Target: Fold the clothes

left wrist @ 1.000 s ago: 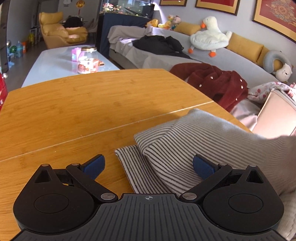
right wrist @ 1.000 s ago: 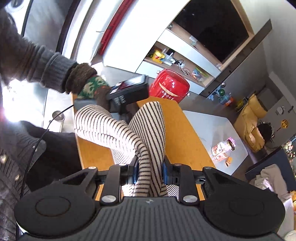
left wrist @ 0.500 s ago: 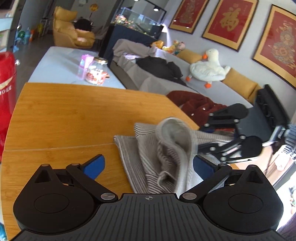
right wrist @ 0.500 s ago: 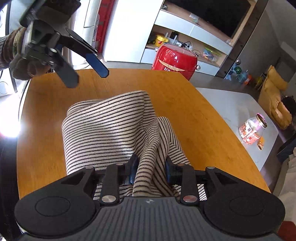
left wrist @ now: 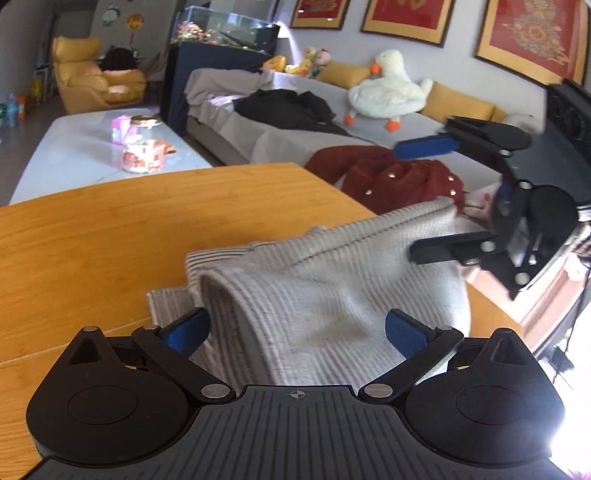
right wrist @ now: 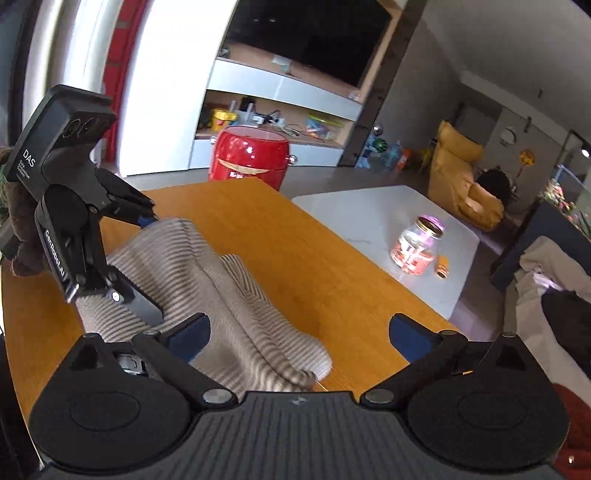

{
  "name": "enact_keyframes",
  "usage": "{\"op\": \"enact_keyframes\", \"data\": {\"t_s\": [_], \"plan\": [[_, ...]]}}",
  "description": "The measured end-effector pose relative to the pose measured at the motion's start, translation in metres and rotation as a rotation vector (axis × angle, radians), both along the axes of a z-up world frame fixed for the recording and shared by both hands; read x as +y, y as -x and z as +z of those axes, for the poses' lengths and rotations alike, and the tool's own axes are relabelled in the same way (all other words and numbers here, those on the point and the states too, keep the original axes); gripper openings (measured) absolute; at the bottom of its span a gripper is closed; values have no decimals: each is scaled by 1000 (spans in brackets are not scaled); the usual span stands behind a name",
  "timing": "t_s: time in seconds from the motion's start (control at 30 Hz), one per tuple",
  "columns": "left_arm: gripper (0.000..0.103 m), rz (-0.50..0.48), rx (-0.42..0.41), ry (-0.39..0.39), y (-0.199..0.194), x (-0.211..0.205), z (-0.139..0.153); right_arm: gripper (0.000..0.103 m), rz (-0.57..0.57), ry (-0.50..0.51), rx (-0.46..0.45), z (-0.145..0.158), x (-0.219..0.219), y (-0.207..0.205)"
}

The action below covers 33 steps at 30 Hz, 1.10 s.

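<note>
A home living room: a long grey sofa (left wrist: pixel 295 136) with yellow cushions and a plush goose (left wrist: pixel 388 96), a yellow armchair (left wrist: pixel 92 85), a fish tank (left wrist: pixel 221 37), framed red wall art (left wrist: pixel 406 18), a TV (right wrist: pixel 314 37) over shelves, and a wooden tabletop (left wrist: pixel 129 229).

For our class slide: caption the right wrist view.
Open right gripper over striped garment on wooden table.

Daylight floods both fisheye views, burning out the lower right corner of the left wrist view and the tall white panel (right wrist: pixel 177 85) behind the right wrist view, while motion blur softens the striped grey knitted garment (left wrist: pixel 332 280) and edges bow outward.
</note>
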<state>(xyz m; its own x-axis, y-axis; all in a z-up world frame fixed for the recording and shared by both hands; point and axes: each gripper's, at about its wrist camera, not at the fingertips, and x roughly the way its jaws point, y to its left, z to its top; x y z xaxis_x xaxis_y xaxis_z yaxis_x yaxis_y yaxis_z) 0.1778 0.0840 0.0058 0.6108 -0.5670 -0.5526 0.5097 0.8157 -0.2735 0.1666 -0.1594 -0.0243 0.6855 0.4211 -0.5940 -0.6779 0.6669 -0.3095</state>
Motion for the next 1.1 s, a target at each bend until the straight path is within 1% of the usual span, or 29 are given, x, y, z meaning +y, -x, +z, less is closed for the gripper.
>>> {"op": "enact_keyframes", "data": {"t_s": [0.2, 0.23, 0.27, 0.37, 0.47, 0.53, 0.63, 0.7, 0.8, 0.87, 0.93, 0.97, 1.0, 1.03, 1.1], "plan": [[103, 122, 28, -50, -22, 10, -15, 103, -219, -44, 41, -34, -28, -25], [103, 142, 33, -58, -26, 12, -18, 103, -234, -52, 34, -42, -25, -29], [103, 131, 18, -48, -24, 11, -12, 103, -248, -60, 29, -50, -22, -33], [103, 78, -35, -5, -14, 9, 8, 103, -276, -95, 50, -50, -21, -39], [103, 25, -89, 38, -5, 6, 29, 103, -291, -97, 44, -47, -21, -35], [103, -11, -125, 66, 2, 5, 43, 103, -312, -122, 59, -41, -25, -29], [103, -48, -143, 27, -10, -19, 40, 103, -340, -245, 128, -24, -45, -8], [103, -44, -108, 3, -26, -29, 27, 103, -359, -349, 224, -18, -64, 12], [103, -34, -49, -33, -50, -43, 5, 103, -392, -446, 364, -24, -84, 38], [103, -25, 15, -4, -65, -39, -10, 102, -400, -500, 484, -38, -88, 50], [103, -19, 88, 61, -77, -29, -21, 94, -386, -562, 598, -52, -88, 59], [103, -14, 110, 83, -78, -25, -24, 90, -371, -595, 652, -60, -86, 61], [103, -9, 129, 103, -79, -21, -27, 86, -357, -621, 687, -66, -84, 61], [103, -4, 147, 122, -80, -17, -30, 84, -349, -649, 704, -71, -81, 59], [103, 8, 159, 127, -76, -14, -33, 82, -361, -694, 722, -74, -78, 49]]}}
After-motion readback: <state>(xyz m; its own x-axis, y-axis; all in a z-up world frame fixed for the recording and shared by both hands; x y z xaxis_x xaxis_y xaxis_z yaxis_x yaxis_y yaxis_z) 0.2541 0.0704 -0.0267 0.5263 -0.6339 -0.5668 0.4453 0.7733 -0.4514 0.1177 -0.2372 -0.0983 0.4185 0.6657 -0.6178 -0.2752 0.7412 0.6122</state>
